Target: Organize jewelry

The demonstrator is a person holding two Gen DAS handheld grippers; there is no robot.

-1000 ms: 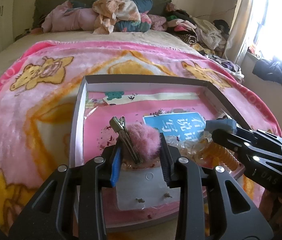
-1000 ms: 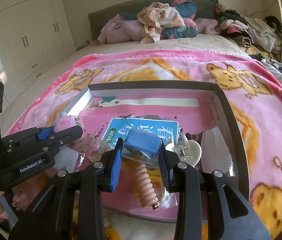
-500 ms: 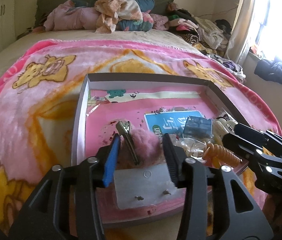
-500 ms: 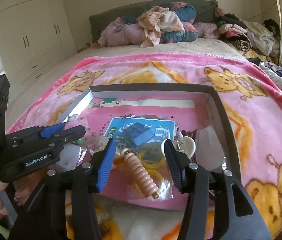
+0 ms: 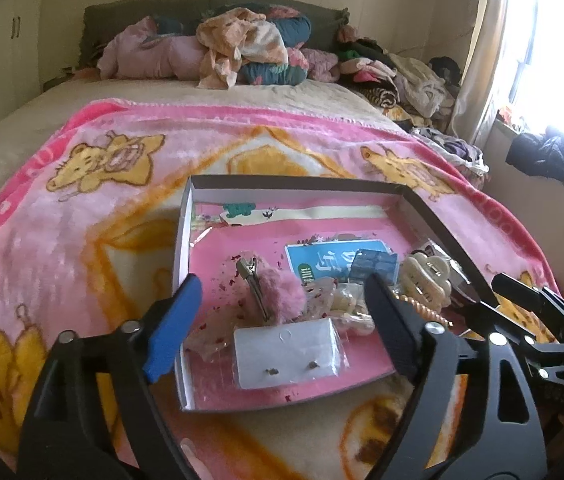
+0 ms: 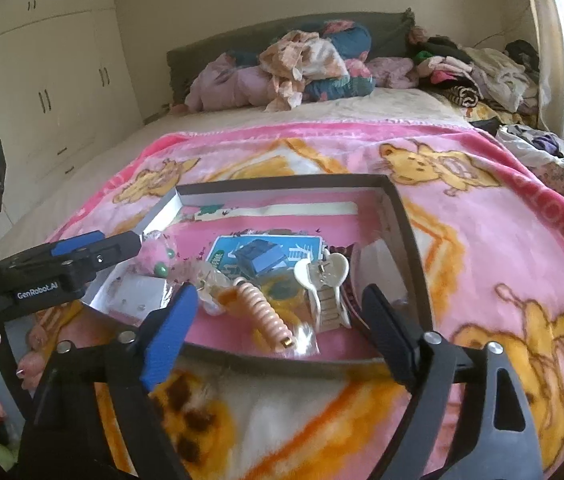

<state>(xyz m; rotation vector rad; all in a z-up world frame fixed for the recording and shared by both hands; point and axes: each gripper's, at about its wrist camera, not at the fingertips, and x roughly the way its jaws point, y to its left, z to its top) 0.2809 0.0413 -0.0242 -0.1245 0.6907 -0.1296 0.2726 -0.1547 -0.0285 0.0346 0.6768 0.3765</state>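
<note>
A shallow grey-rimmed box [image 5: 298,183] [image 6: 406,236] lies on the pink blanket and holds the jewelry. In the left wrist view it holds a pink pompom hair clip [image 5: 277,294], a white earring card [image 5: 286,350], a small blue box [image 5: 374,266], a cream claw clip [image 5: 426,280] and a coiled hair tie. In the right wrist view the blue box [image 6: 259,258], cream claw clip [image 6: 324,288] and peach coiled hair tie [image 6: 265,316] lie inside. My left gripper [image 5: 277,320] is open and empty above the box's near edge. My right gripper [image 6: 277,328] is open and empty too.
The pink bear blanket [image 5: 81,216] covers the bed. Piled clothes and pillows [image 5: 237,48] lie at the headboard. More clothes [image 6: 482,72] are heaped at the right by the window. White wardrobes [image 6: 41,92] stand at the left.
Both grippers opened and drew back toward the near edge. The left let go of the pink pompom clip, the right let go of the blue box; both now lie in the box.
</note>
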